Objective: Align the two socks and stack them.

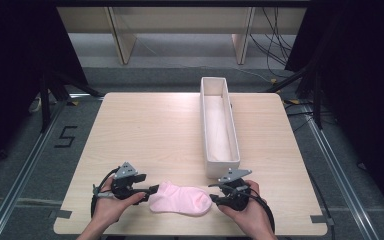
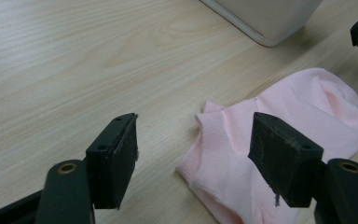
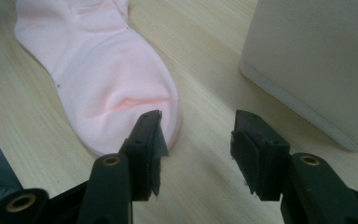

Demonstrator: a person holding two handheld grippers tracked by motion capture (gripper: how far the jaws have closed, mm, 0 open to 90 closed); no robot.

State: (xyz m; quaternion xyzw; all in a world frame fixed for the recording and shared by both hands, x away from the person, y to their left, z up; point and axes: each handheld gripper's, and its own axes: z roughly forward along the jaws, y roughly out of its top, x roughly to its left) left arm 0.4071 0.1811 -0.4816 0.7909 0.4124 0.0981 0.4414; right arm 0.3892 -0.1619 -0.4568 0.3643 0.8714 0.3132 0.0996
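Pink sock (image 1: 181, 199) flat at desk (image 1: 145, 130) 6 o'clock edge. Left tool (image 1: 152, 189) at sock's 9, right tool (image 1: 214, 193) at 3, both wide, empty.

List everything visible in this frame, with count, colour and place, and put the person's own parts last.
sock: 1, pink, lying flat near the table's front edge, between the two tongs.
bin: 1, white, long and narrow, open-topped, right of centre on the table, running front to back; looks empty.
table: 1, light wood.
floor: grey, with metal rails and a "5" marked at the left.
cables: several, black, on the floor behind the table.
left tongs: 1, black, open, at the sock's cuff end, not gripping it.
right tongs: 1, black, open, at the sock's toe end.
hands: 2, at the bottom edge, one holding each tongs.
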